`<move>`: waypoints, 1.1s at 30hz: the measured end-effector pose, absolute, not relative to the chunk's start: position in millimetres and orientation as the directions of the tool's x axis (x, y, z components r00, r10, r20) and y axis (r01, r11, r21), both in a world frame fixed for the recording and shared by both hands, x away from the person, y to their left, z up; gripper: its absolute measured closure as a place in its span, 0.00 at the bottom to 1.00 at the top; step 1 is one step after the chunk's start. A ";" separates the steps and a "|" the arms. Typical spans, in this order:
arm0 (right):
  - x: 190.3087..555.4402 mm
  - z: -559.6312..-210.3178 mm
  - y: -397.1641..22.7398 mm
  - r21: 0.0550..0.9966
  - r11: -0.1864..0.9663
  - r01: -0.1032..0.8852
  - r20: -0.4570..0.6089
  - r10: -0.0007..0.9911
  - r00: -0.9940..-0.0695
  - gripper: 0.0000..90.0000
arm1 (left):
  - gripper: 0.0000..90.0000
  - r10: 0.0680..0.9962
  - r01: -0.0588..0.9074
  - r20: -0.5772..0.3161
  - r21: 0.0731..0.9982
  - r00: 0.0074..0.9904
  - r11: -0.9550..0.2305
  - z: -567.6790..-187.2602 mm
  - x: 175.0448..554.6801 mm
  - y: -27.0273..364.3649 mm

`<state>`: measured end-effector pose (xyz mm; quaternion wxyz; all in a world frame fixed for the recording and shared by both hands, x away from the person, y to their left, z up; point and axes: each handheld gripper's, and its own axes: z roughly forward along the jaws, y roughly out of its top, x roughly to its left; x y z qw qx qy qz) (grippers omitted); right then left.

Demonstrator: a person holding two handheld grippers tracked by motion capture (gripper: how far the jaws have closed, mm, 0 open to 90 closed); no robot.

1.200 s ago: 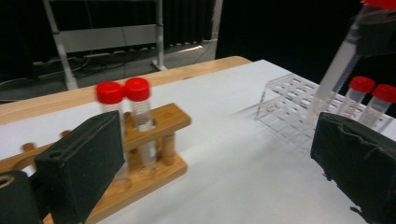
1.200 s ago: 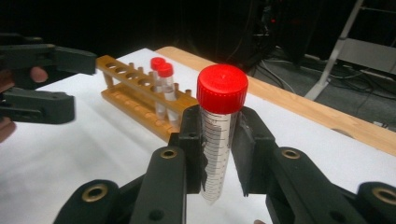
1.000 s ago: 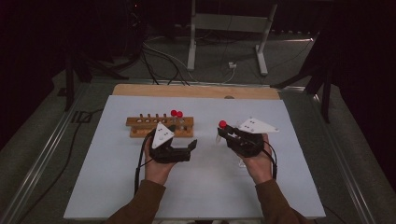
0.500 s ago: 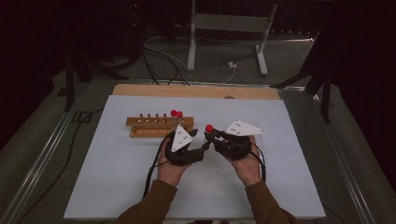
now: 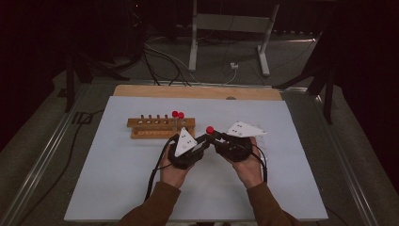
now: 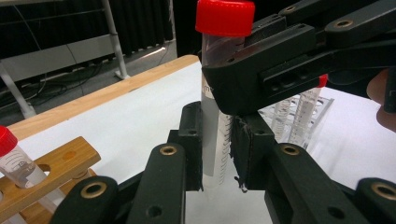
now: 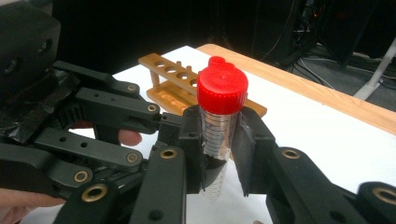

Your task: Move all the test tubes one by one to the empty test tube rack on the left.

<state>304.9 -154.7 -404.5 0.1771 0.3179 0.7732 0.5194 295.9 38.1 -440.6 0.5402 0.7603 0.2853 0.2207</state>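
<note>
White table [image 5: 117,188], wooden rack [image 5: 157,127] left of centre. Red-capped tube [image 5: 210,130] upright above table, between hands. Right gripper [image 5: 212,135] clamps upper part; left gripper [image 5: 203,140], jaws just closing, pinches lower part. Risk: opposing pulls tilt or drop tube. Hands low, jaws meeting.

A wooden rack [image 5: 160,127] lies on the white board [image 5: 117,179] toward its far left part, well in from the left edge. Two red-capped tubes [image 5: 178,115] stand upright at the rack's right end (the other holes look unfilled). A bare wooden strip [image 5: 197,92] runs along the board's far edge. Beyond it, on the dark floor, stand a grey metal stand [image 5: 230,28] and loose cables [image 5: 160,54], with a small white plug [image 5: 233,67] among them.
</note>
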 end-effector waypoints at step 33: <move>307.6 -404.9 -210.5 0.922 0.183 0.342 0.079 0.774 -0.628 0.05 | 0.85 0.772 0.247 -0.024 0.953 0.635 -0.173 -434.8 310.6 90.2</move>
